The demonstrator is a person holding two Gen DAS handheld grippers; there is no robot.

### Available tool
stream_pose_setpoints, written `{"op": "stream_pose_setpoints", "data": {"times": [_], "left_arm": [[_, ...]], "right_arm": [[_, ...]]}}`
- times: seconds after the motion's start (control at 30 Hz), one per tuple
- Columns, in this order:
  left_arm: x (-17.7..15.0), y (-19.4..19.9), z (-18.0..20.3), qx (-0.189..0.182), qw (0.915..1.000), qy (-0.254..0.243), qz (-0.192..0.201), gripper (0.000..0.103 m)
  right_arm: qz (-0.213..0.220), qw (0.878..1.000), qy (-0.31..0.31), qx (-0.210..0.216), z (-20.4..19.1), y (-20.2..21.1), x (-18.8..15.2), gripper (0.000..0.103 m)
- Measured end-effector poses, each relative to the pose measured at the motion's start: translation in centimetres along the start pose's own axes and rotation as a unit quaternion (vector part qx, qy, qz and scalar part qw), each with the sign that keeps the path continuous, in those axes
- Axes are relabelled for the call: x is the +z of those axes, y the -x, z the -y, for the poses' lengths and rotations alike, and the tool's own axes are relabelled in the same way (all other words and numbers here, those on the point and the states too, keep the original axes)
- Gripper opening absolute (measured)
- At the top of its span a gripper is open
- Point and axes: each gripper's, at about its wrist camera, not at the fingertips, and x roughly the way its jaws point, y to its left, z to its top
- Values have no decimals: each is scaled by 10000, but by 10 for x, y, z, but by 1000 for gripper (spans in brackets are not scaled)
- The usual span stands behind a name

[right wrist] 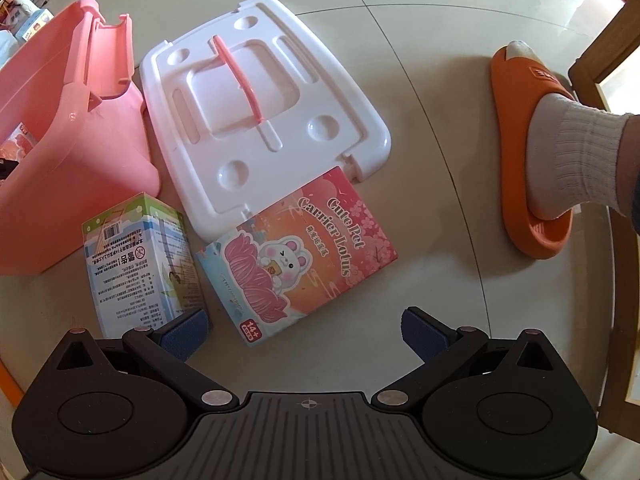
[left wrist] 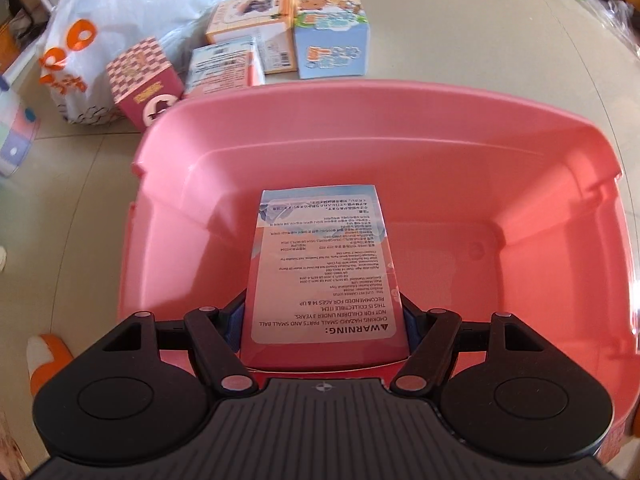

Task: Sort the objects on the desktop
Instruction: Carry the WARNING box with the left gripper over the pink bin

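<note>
One box (left wrist: 326, 276) clamped between left gripper (left wrist: 325, 320) pads, hanging inside pink bin (left wrist: 400, 120), base not visibly seated. Early release risks tip-over. Right gripper (right wrist: 306, 330) wide open, empty, above Lotus box (right wrist: 304, 252); white lid (right wrist: 256, 104) overlap may snag pick.

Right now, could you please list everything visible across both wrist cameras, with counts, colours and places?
Storage bin: one, pink, on the floor under the left gripper.
Held box: one, red and white with warning text, inside the bin.
Toy boxes: five, mixed pastel and checked, beyond the bin.
Plastic bag: one, white with orange print, left of those boxes.
Bin lid: one, white with pink handle, beside the bin.
Lotus box: one, pink-orange, lying partly on the lid's corner.
Green-topped box: one, white and blue, beside the bin.
Slipper: orange, on a white-socked foot.
Left gripper: clamped on the held box.
Right gripper: open, above the floor.
</note>
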Motion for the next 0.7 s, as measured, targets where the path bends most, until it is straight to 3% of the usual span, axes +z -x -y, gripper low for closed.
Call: {"op": "stream_pose_setpoints", "data": {"times": [0.7], "left_arm": [[11,-31,8,-119,9982,146,-568,72]], "right_arm": [[-148,9999,26,-38,-2,-13,1,102]]}}
